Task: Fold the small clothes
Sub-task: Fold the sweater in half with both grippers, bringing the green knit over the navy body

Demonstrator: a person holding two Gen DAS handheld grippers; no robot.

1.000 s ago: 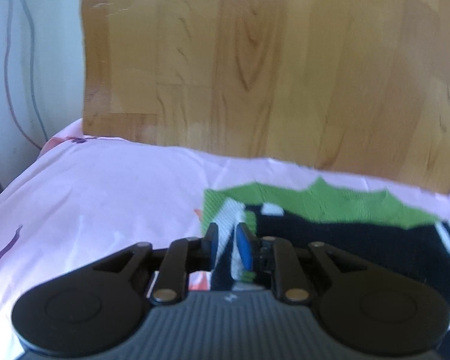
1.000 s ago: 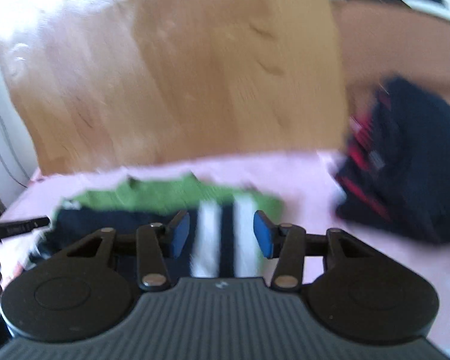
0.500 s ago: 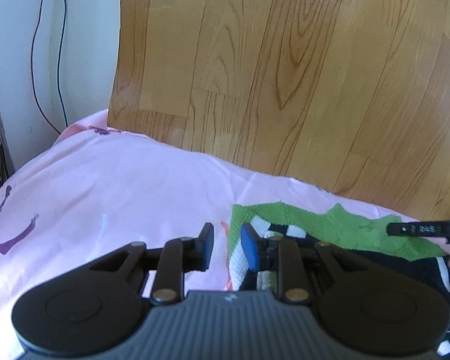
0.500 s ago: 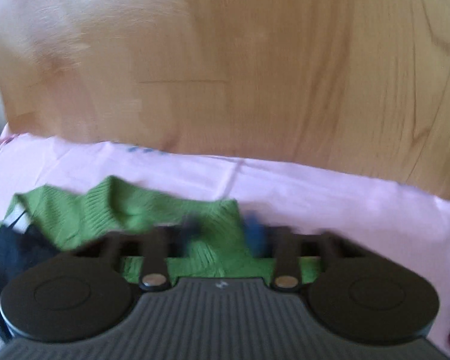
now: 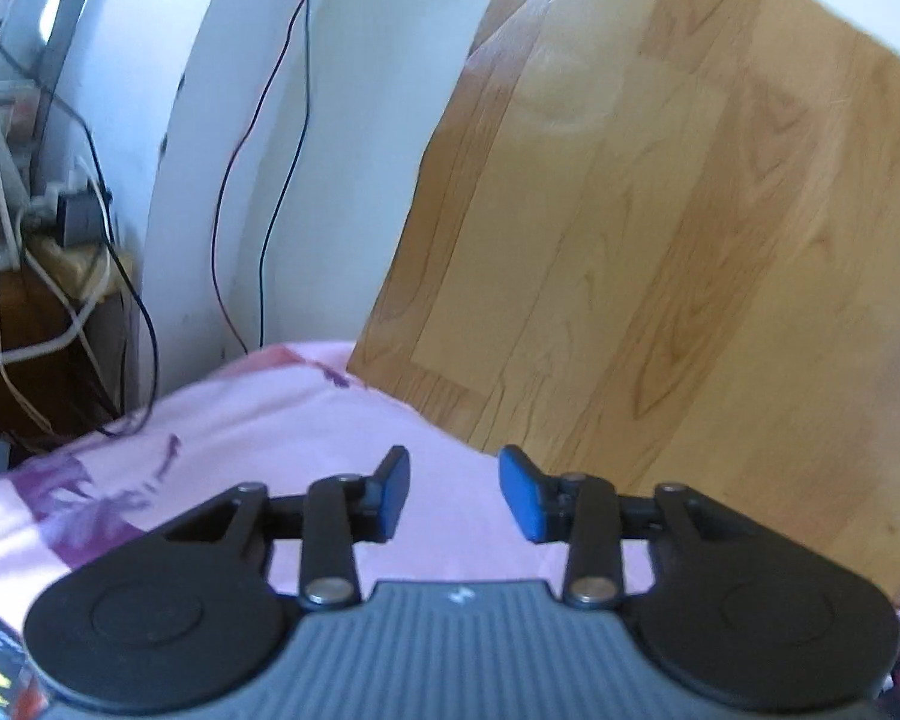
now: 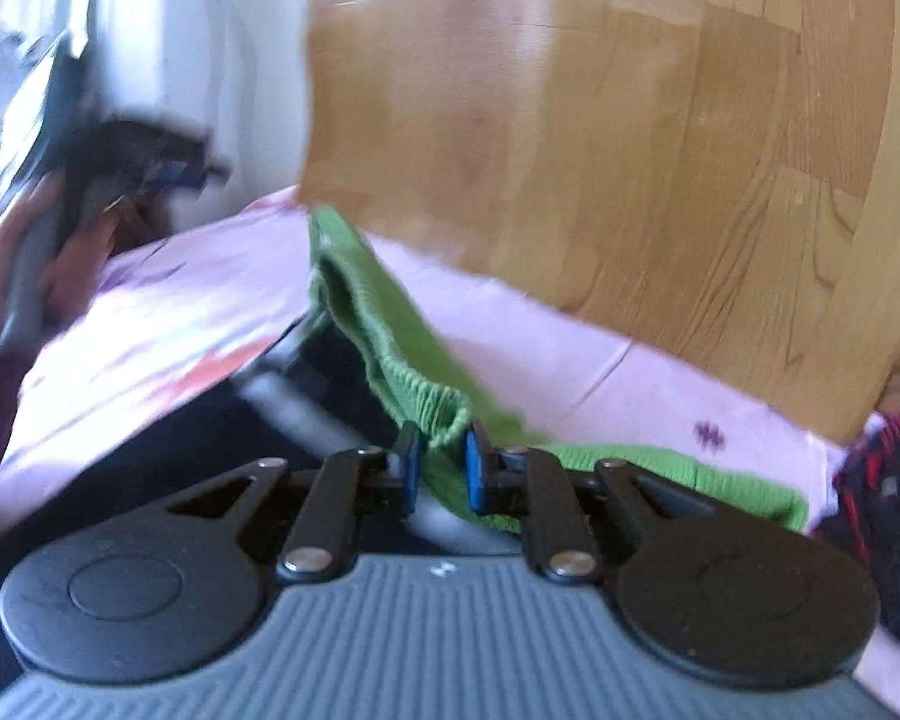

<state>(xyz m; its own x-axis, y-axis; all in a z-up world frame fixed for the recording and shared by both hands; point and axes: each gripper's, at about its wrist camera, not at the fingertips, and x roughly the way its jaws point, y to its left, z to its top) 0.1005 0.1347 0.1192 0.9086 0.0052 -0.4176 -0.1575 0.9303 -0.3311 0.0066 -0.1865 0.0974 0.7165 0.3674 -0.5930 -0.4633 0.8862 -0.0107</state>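
A small knit garment with a green ribbed hem [image 6: 390,336] and a dark body with white stripes [image 6: 210,432] lies on the pink sheet [image 6: 630,396]. My right gripper [image 6: 441,468] is closing on the hem; the green fabric sits pinched between its blue pads and rises from the sheet in a fold. My left gripper [image 5: 453,495] hovers over bare pink sheet [image 5: 270,420], its jaws opening with nothing between them. The garment is out of the left wrist view. A hand [image 6: 6,252] at the far left of the right wrist view holds the blurred left gripper.
A wooden board [image 5: 660,240] stands behind the bed. Cables [image 5: 240,150] hang down the white wall at the left, above a cluttered side table [image 5: 42,312]. Another dark garment with red stripes [image 6: 882,492] lies at the right edge of the sheet.
The left gripper let go of the garment's striped corner, opened, and swung up and left off it. The right gripper moved onto the green hem, closed on it and lifted it.
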